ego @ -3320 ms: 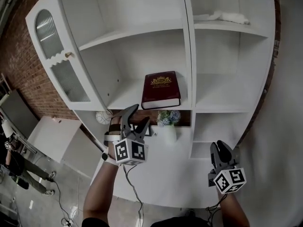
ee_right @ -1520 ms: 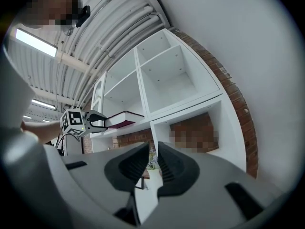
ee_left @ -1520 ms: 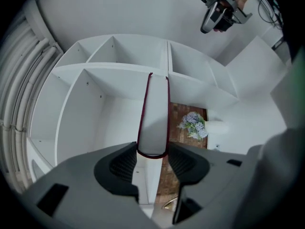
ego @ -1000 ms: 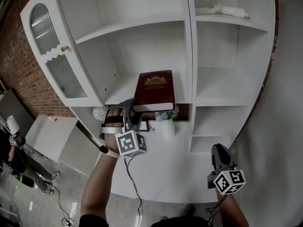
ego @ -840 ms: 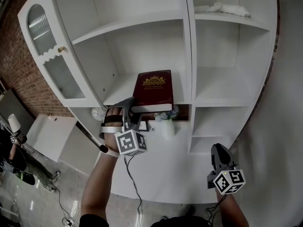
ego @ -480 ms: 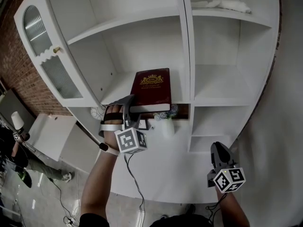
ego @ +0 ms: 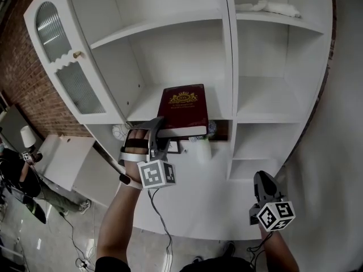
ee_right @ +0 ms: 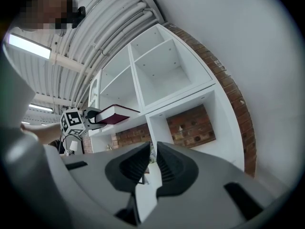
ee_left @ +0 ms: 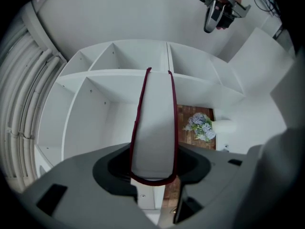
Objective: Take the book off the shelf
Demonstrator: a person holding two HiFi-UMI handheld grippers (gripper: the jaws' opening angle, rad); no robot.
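- The left tool [ego: 160,134] is clamped on the near end of the book [ego: 182,109]. Its jaws have just been closing, and in the left gripper view the maroon covers are seen held between them.
- This grip should be made firm before any pull is begun. Only the near end is taken, so the far end is likely to droop once support is lost.
- The book is best drawn straight out and level across the front edge of the shelf [ego: 144,103], so that it is slid and not levered.
- The book lies flat at the front edge of that middle shelf, in the right corner of the left bay beside the upright divider. Its near end juts past the front edge. Whether its far end bears on the board cannot be settled from the head view.
- A vase of flowers [ego: 201,149] stands just below the front edge, under the book. It should be cleared by a level pull with no dip.
- The right tool [ego: 262,181] is held low and well apart from the shelf, pointed level at the shelving. Its jaws have just been closing and all but meet, with nothing between them.
- The left forearm is stretched toward the shelf and the left hand [ego: 135,152] is wrapped round the handle. The left tool is pointed level into the left bay, with its marker cube turned toward the head.
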